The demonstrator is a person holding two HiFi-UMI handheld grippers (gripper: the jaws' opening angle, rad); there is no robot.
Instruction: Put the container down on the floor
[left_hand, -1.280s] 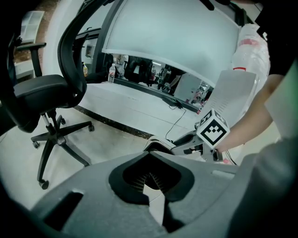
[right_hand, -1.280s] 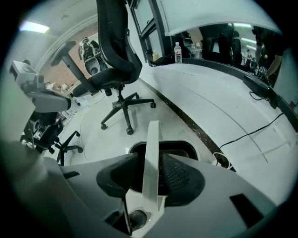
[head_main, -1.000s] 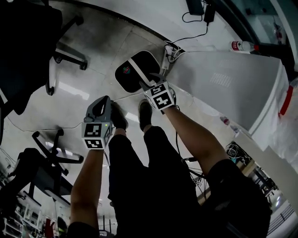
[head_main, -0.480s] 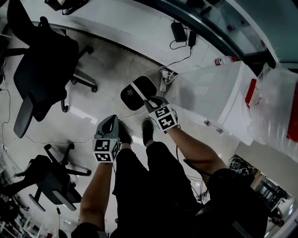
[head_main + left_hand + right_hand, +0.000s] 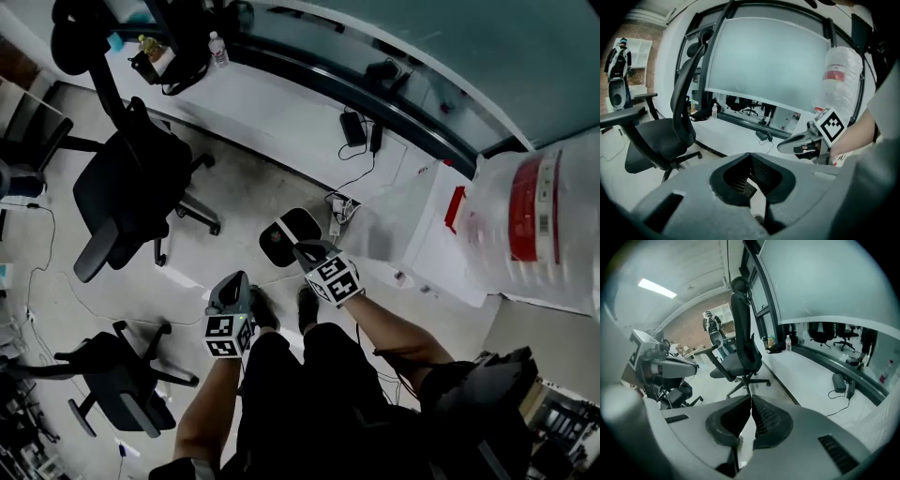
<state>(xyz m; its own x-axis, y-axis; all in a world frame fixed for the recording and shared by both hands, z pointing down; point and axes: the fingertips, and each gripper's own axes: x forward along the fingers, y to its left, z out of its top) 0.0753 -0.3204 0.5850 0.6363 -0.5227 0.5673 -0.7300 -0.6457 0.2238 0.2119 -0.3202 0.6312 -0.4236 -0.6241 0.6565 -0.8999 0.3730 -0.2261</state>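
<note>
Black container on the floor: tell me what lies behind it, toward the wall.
A white power strip with a cable running to black adapters on the ledge. The floor beneath the container is covered.

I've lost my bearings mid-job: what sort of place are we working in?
Most likely an open office or lab: wheeled office chairs, a long frosted glass wall, and power adapters with cables along its base.

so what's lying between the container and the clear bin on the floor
A white power strip with its cable lies on the floor between the container and the bin. The head view shows it.
</note>
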